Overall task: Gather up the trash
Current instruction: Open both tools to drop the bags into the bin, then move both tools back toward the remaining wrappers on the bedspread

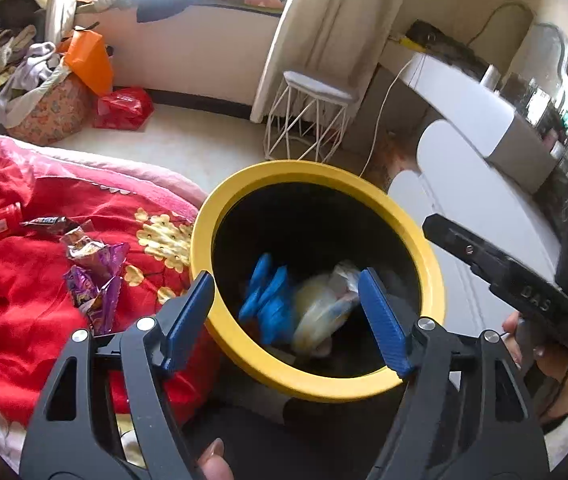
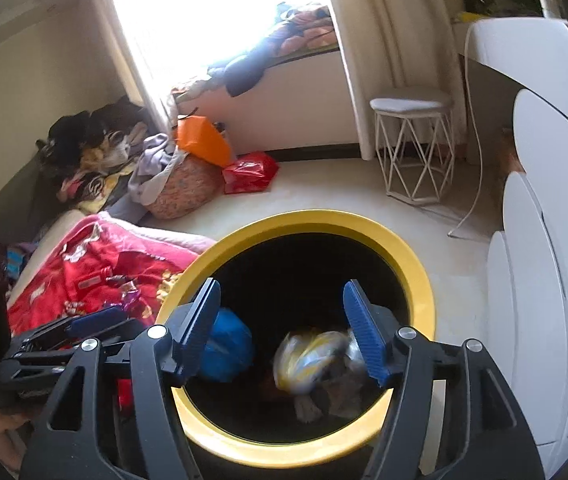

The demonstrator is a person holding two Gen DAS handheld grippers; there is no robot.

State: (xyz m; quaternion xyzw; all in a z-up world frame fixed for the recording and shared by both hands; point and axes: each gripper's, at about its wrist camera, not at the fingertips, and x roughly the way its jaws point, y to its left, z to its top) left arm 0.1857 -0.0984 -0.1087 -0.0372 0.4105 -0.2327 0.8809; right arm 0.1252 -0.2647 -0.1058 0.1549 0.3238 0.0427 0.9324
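Observation:
A black bin with a yellow rim (image 1: 243, 188) stands beside the bed; it also shows in the right wrist view (image 2: 416, 256). Inside lie a blue wrapper (image 1: 269, 300) (image 2: 227, 344) and a blurred yellow-white wrapper (image 1: 324, 312) (image 2: 308, 356). My left gripper (image 1: 288, 304) is open and empty over the bin mouth. My right gripper (image 2: 284, 328) is open and empty over the bin too; its body shows in the left wrist view (image 1: 516, 280). Purple wrappers (image 1: 95, 272) and other wrappers (image 1: 43, 222) lie on the red blanket (image 1: 23, 312).
A white wire stool (image 1: 308, 120) (image 2: 412, 148) stands behind the bin. White cabinets (image 2: 544, 240) are at the right. A basket of clothes (image 2: 179, 188), an orange bag (image 2: 201, 140) and a red bag (image 2: 249, 172) sit on the floor by the window seat.

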